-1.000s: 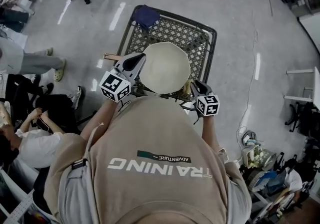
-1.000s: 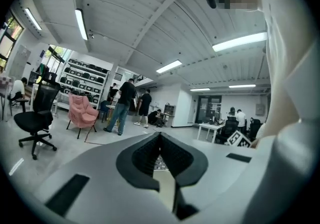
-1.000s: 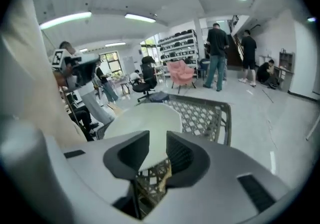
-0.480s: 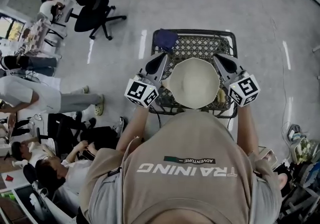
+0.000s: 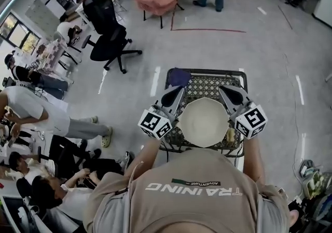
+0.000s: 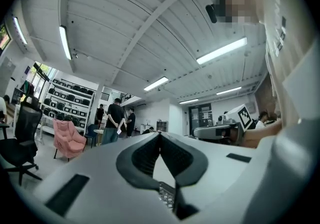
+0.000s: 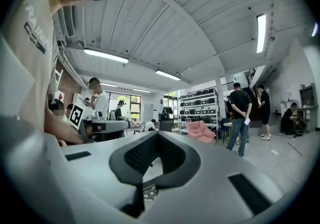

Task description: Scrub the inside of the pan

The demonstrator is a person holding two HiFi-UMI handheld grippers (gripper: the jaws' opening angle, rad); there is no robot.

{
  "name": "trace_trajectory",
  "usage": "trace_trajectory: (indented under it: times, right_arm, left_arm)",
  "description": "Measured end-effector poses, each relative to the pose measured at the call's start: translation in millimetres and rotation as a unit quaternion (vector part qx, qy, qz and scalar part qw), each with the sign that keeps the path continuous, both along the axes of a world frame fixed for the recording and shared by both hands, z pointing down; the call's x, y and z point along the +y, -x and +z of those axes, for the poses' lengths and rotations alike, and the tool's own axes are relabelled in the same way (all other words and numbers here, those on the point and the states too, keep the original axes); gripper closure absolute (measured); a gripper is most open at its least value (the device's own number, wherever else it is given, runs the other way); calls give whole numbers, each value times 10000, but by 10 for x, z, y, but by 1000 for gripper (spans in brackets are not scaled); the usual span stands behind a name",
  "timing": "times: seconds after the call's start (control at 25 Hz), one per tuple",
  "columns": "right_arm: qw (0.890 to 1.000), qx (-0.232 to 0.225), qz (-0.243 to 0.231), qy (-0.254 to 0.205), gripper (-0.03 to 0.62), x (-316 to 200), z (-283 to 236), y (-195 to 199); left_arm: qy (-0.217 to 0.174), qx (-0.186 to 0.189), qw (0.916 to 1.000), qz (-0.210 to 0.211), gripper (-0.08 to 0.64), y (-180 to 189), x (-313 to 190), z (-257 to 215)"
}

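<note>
currently the pan [image 5: 203, 122] sits on the mesh table [image 5: 207, 85], mouth up, pale inside showing, just past the person's chest. handling, by guess: a stiff metal shell with some weight, not fragile. the smooth pale lining is likely slick, and the round base is apt to skate or turn on the wire mesh once scrubbing pushes on it. so one tool should pin it at the rim or at a handle. no handle can be made out in the head view, so the rim at the near left is the surer hold. a small yellow lump [image 5: 230, 134], perhaps a sponge, lies touching or just beside the pan's near right edge. if it is a sponge, it is soft and light and wants a pinch across its middle. a blue cloth [image 5: 179, 77] lies on the far left corner. pose: left gripper [image 5: 178, 91] and right gripper [image 5: 224, 90] are both held high above the table, one on each side of the pan, pointing about level and away from the body, marker cubes nearest the chest. each gripper view shows the jaw tips meeting with nothing between them, only mesh below. both are clenched and empty, and neither touches the pan.
</note>
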State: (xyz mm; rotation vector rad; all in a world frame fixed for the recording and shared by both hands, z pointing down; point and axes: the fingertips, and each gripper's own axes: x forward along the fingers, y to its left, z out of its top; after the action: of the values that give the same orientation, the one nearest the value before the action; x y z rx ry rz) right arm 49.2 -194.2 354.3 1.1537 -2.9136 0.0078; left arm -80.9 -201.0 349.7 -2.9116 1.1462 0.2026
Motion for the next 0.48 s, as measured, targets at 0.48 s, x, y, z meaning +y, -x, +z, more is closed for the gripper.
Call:
trace_trajectory:
  times: [0.48]
  right_arm:
    - [9993,48,-10,369,575,-44,223,-44]
  left_arm:
    - [155,-205,9997,3,543,40,139,228]
